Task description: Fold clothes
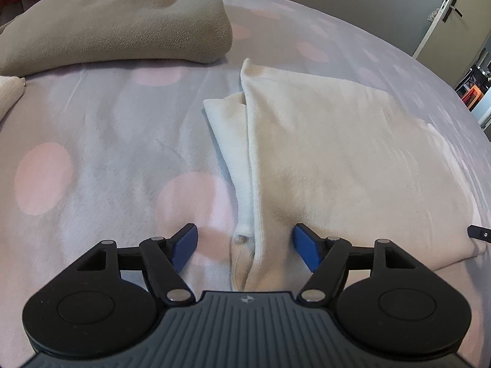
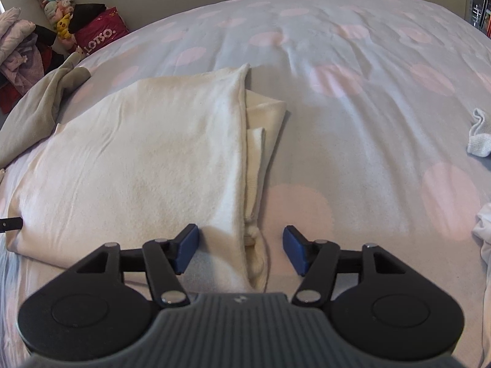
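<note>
The left gripper (image 1: 244, 247) is seen with its blue pads spread wide and nothing pinched; the right gripper (image 2: 241, 250) likewise. Between each pair, at lower centre of both views, lies a folded edge of the cream knitted garment (image 1: 322, 153), spread flat on the pale spotted bedsheet (image 1: 92, 141). It is judged light, soft and limp, not slippery; stacked layers at the edges should be taken together. One cream garment is counted, one beige fleece blanket (image 1: 116, 21) at upper left, and two small white items (image 2: 478, 138) at the right view's right edge.
</note>
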Available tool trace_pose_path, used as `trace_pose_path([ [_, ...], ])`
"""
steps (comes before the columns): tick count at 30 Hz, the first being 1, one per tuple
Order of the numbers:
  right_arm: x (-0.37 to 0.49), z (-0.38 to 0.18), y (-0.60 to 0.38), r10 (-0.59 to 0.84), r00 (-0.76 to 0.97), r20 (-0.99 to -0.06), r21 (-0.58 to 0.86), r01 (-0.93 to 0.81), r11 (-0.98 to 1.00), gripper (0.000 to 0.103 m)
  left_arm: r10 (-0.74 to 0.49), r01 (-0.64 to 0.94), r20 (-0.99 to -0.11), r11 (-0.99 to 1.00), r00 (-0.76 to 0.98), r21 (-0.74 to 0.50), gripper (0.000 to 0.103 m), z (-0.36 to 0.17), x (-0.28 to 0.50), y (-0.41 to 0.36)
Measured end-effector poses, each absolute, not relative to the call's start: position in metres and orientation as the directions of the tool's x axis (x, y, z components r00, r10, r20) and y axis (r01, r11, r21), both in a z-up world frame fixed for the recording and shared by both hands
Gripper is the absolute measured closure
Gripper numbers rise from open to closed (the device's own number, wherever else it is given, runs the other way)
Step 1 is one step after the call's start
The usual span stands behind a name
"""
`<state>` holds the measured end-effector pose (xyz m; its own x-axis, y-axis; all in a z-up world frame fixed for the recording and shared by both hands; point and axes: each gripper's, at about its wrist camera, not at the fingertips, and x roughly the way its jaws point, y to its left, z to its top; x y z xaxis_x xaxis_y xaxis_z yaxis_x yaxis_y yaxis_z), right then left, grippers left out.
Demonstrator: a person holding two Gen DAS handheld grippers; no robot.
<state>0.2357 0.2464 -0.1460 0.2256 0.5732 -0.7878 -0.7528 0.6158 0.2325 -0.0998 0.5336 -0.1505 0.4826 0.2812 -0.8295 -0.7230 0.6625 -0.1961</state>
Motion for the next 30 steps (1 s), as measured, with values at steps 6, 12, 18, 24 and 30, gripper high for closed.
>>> trace_pose_path([
  [6, 0.232, -0.15, 0.248, 0.574, 0.248, -0.78, 0.23, -0.741, 0.631, 0.038, 0.306, -0.738, -0.818, 0.645, 0.487, -0.198, 0.031, -0.154, -0.1, 0.529],
  [12, 0.219, -0.145, 0.254, 0.585, 0.244, -0.773, 0.222, -0.76, 0.611, 0.074, 0.353, -0.741, -0.784, 0.644, 0.51, -0.193, 0.042, -0.157, -0.103, 0.518],
  [18, 0.218, -0.134, 0.256, 0.565, 0.245, -0.787, 0.212, -0.754, 0.622, 0.086, 0.306, -0.707, -0.791, 0.674, 0.529, -0.212, 0.084, -0.148, -0.1, 0.515],
  [24, 0.215, -0.105, 0.257, 0.539, 0.233, -0.809, 0.208, -0.745, 0.634, 0.088, 0.301, -0.721, -0.821, 0.669, 0.485, -0.18, 0.089, -0.128, -0.097, 0.512],
  [30, 0.192, -0.078, 0.243, 0.508, 0.217, -0.834, 0.165, -0.78, 0.604, 0.088, 0.309, -0.731, -0.851, 0.671, 0.424, -0.12, 0.09, -0.104, -0.109, 0.486],
])
